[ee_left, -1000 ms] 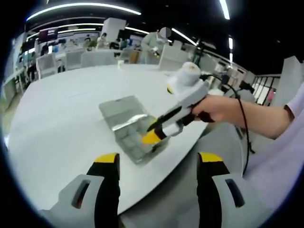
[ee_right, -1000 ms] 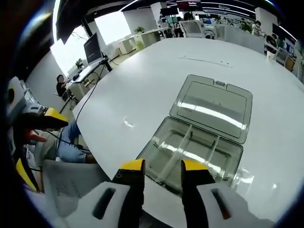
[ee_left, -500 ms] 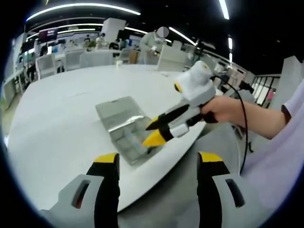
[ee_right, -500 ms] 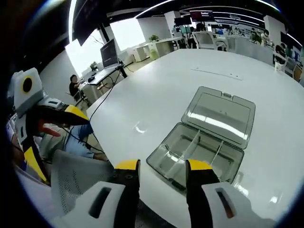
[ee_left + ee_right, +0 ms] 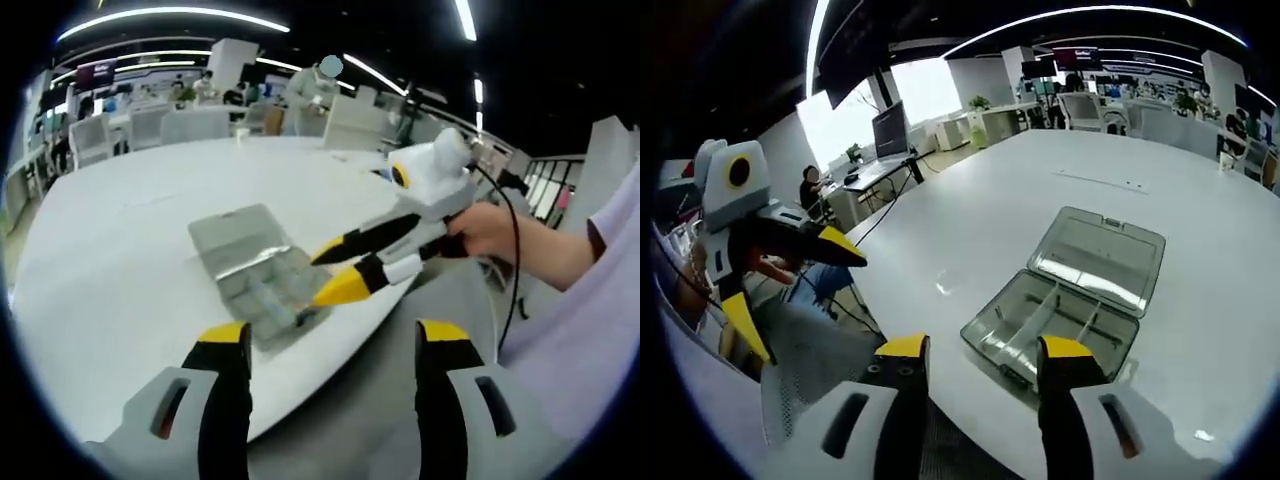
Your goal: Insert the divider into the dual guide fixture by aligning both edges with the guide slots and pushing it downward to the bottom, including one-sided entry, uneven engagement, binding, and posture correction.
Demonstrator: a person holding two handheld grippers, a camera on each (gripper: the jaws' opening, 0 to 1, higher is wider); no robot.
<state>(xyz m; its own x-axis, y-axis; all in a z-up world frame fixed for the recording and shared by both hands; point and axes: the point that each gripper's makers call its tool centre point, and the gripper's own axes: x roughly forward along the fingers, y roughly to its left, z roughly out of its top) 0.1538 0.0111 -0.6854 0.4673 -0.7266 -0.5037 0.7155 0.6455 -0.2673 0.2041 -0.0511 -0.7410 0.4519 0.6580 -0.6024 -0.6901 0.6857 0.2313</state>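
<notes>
Two yellow-tipped jaws of the right gripper [image 5: 983, 350] stand apart, holding nothing. Just beyond them lies one clear case [image 5: 1050, 328], lid [image 5: 1098, 259] flung flat open, near the rounded edge of the white table [image 5: 970, 220]. Three clear dividers [image 5: 1032, 317] stand inside its tray; I cannot tell whether any is fully seated. Both jaws of the left gripper [image 5: 332, 336] also stand apart and empty over the table edge, with the case ahead. Wide bare tabletop lies past the lid. One mesh chair [image 5: 815, 365] sits below the edge.
</notes>
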